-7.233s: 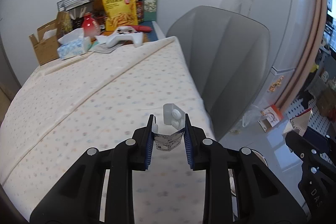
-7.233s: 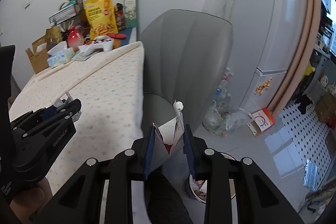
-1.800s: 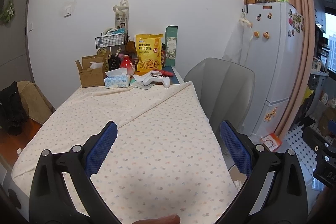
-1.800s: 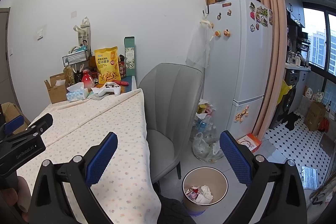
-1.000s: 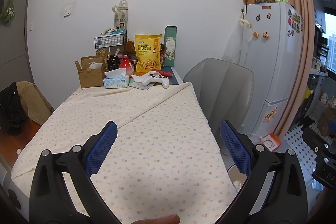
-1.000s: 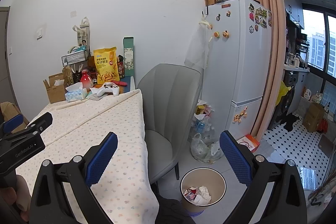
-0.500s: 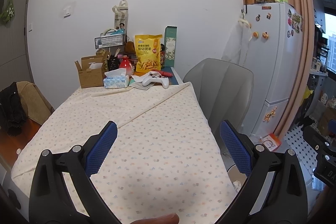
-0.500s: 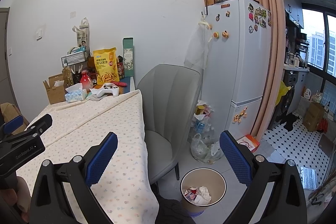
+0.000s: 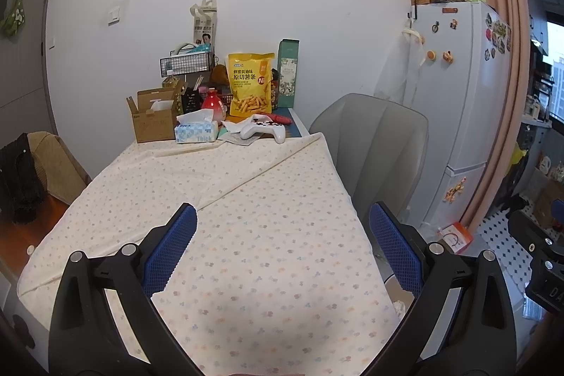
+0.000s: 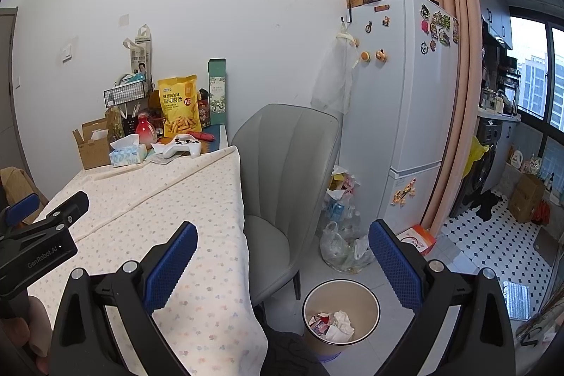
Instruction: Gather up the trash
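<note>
My left gripper [image 9: 282, 249] is held wide open above the near half of the table [image 9: 268, 235], nothing between its blue pads. My right gripper [image 10: 280, 256] is also wide open and empty, off the table's right edge above the floor. Below it stands a round tan bin [image 10: 341, 312] holding crumpled white paper and a red-and-white wrapper [image 10: 331, 323]. The left gripper [image 10: 42, 231] shows at the left edge of the right wrist view. Part of the bin rim [image 9: 400, 296] peeks past the tablecloth in the left wrist view.
At the table's far end stand a cardboard box [image 9: 155, 118], tissue box [image 9: 195, 131], white game controller [image 9: 262, 131], yellow snack bag [image 9: 250, 83] and red bottle [image 9: 213, 103]. A grey chair [image 10: 289, 185] sits right of the table, with a plastic bag [image 10: 343, 249] and white fridge [image 10: 405, 115] beyond.
Since 7.2 s ago both grippers have let go of their trash and opened wide, and the trash lies in the bin. Over the last second nothing has visibly moved.
</note>
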A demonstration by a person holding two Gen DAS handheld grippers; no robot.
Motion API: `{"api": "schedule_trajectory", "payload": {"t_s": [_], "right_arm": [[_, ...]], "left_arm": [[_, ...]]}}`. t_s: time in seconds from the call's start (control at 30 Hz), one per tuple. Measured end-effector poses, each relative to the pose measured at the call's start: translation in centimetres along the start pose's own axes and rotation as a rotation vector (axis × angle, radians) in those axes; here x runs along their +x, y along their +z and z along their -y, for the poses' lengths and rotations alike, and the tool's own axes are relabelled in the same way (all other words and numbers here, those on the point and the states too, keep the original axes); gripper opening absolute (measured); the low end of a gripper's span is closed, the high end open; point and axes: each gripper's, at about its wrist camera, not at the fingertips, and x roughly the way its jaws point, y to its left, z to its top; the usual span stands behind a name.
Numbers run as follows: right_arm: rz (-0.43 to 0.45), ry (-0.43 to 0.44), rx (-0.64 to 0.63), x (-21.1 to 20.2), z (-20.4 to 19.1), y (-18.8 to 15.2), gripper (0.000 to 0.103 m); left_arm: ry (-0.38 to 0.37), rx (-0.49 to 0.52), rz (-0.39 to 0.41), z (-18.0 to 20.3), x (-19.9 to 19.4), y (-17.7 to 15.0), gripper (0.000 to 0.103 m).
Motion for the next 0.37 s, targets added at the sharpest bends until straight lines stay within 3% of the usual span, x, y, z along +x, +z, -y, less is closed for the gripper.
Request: {"api": "schedule_trajectory", "payload": {"t_s": [0.37], "right_arm": [[-0.023,0.006,0.000,0.93,0.12,-0.45,0.096]], "left_arm": [[0.010,-0.017,-0.022,-0.41,0.68,-0.70,0.097]]}}
